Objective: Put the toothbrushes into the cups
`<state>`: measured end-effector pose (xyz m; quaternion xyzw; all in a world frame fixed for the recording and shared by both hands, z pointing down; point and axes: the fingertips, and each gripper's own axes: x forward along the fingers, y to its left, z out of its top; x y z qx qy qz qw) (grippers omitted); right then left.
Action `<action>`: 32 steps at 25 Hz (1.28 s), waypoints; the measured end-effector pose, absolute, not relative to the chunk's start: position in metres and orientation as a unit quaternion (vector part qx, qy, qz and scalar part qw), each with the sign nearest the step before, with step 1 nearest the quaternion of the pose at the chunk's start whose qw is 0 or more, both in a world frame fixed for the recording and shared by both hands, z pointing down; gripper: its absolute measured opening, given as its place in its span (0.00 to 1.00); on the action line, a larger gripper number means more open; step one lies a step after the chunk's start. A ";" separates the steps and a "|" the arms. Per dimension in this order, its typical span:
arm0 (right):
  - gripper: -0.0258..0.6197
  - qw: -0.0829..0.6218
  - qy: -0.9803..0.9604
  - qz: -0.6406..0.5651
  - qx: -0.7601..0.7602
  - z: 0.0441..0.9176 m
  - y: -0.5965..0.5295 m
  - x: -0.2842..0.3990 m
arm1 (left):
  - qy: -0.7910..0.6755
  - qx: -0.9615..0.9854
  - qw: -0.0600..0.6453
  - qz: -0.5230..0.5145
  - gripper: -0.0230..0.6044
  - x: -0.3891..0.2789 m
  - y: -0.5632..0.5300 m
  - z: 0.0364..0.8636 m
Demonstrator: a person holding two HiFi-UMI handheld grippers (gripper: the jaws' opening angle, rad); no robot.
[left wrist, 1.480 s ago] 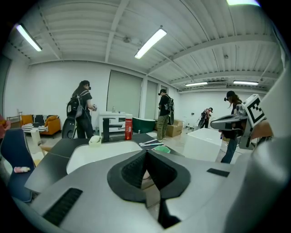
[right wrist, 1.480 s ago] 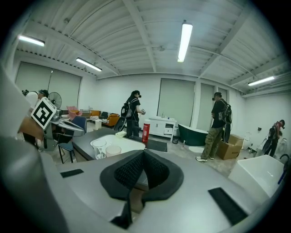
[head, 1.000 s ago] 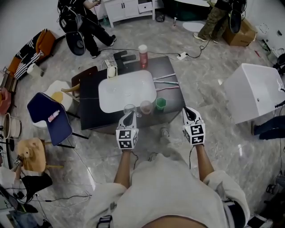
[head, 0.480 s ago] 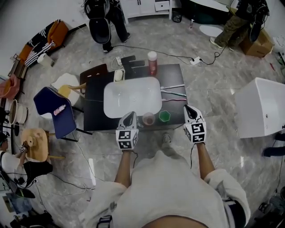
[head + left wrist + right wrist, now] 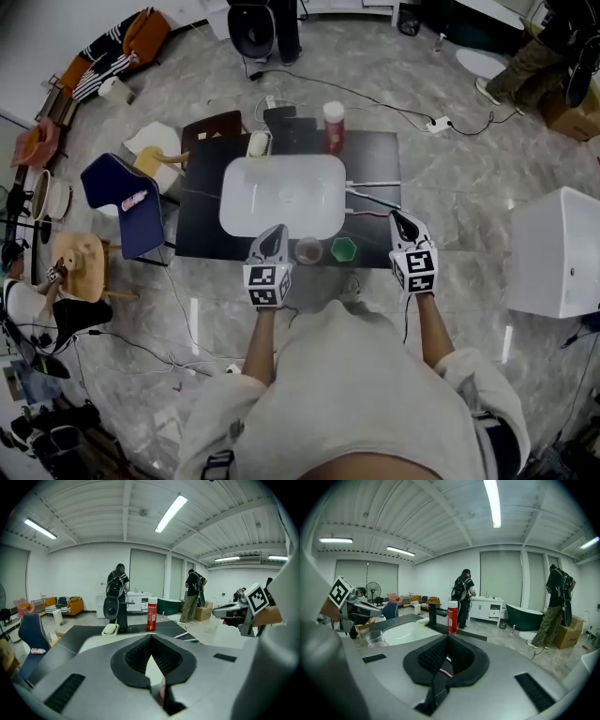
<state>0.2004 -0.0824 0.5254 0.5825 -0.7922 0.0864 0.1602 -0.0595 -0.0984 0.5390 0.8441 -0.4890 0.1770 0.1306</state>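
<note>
Three toothbrushes (image 5: 373, 198) lie on the black table (image 5: 202, 220) just right of the white sink basin (image 5: 281, 192); they also show as thin toothbrushes (image 5: 190, 638) in the left gripper view. A pinkish cup (image 5: 308, 250) and a green cup (image 5: 344, 249) stand at the table's front edge. A clear glass (image 5: 375, 638) shows in the right gripper view. My left gripper (image 5: 276, 231) hovers shut and empty at the front edge, left of the cups. My right gripper (image 5: 401, 217) is shut and empty, just in front of the toothbrushes, over the right front corner.
A red bottle (image 5: 333, 127), a black faucet (image 5: 286, 120) and a white soap dish (image 5: 260, 143) sit behind the basin. A blue chair (image 5: 122, 202) stands to the left and a white box (image 5: 562, 248) to the right. People stand at the back; cables cross the floor.
Both grippers have moved forward to the table's front edge. The right one now reaches over the right corner by the toothbrushes. The view has shifted so the table sits lower in frame.
</note>
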 end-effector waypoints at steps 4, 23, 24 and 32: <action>0.06 0.163 -0.802 0.096 0.567 0.537 -0.092 0.202 | -0.497 0.836 0.138 0.185 0.08 -0.055 -0.098 0.545; 0.06 0.191 -0.781 0.150 0.575 0.586 -0.083 0.188 | -0.455 0.852 0.168 0.196 0.08 -0.041 -0.104 0.582; 0.06 0.195 -0.781 0.150 0.574 0.588 -0.082 0.187 | -0.454 0.852 0.170 0.195 0.08 -0.041 -0.104 0.584; 0.06 0.275 -0.797 0.118 0.525 0.608 -0.081 0.172 | -0.444 0.855 0.180 0.197 0.08 -0.039 -0.105 0.594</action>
